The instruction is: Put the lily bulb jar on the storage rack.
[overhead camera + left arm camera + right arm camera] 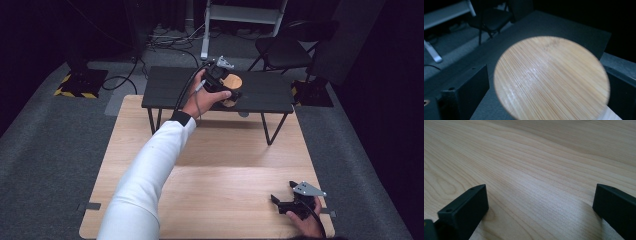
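Observation:
A round pale wooden disc (551, 77) with fine straight grain sits between the jaws of my left gripper (546, 82), tilted above a low black table (574, 32). In the high view the left gripper (227, 87) reaches far forward over that black table (270, 92), with the disc (233, 81) at its tip. A second bit of pale wood (229, 103) peeks out under the hand; what it is I cannot tell. My right gripper (281, 191) rests low at the front right of the light wooden table (210, 165). Its jaws stand wide apart around bare wood, the right gripper (541, 200) holding nothing.
The black table stands at the far edge of the wooden one, on thin legs. Behind it are a black chair (282, 50), a white metal frame (240, 12) and cables on grey carpet. A yellow-and-black striped base (75, 92) lies at the far left.

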Action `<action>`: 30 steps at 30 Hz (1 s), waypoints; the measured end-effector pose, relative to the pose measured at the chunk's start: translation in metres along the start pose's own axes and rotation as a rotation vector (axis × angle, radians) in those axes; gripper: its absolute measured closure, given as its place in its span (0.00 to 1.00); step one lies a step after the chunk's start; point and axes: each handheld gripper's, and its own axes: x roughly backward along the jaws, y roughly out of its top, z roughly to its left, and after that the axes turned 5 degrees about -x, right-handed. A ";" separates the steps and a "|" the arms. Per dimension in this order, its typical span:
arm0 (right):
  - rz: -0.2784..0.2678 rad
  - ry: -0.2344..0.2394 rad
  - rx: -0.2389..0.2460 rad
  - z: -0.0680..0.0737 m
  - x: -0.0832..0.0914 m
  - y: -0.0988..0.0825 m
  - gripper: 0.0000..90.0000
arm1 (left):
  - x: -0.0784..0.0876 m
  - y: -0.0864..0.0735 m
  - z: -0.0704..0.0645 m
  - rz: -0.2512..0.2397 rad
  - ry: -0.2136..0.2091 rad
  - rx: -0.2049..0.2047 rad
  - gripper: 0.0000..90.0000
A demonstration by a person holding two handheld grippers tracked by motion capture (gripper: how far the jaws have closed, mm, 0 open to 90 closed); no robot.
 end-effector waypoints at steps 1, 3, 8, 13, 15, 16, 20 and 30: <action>0.000 0.000 0.000 0.000 0.000 0.000 0.00 | 0.004 0.001 -0.002 -0.003 0.012 -0.004 0.03; 0.000 0.000 0.000 0.000 0.000 0.000 0.00 | 0.011 -0.001 -0.004 -0.026 0.012 0.007 0.02; 0.000 0.002 0.001 0.000 0.000 0.000 0.00 | 0.026 -0.001 -0.014 -0.047 0.047 0.001 0.02; 0.000 0.002 0.002 0.000 0.000 0.000 0.00 | 0.042 -0.010 -0.026 -0.070 0.083 0.014 0.01; 0.000 0.002 0.002 0.000 0.000 0.000 0.00 | 0.050 -0.017 -0.031 -0.087 0.090 0.023 0.01; 0.000 0.002 0.001 0.000 0.000 0.000 0.00 | 0.053 -0.021 -0.035 -0.092 0.099 0.025 0.01; 0.000 0.002 0.002 0.000 0.000 0.000 0.00 | 0.065 -0.038 -0.043 -0.097 0.094 0.042 0.01; 0.001 0.007 0.005 -0.001 0.000 0.000 0.00 | 0.086 -0.085 -0.076 -0.100 0.099 -0.017 0.01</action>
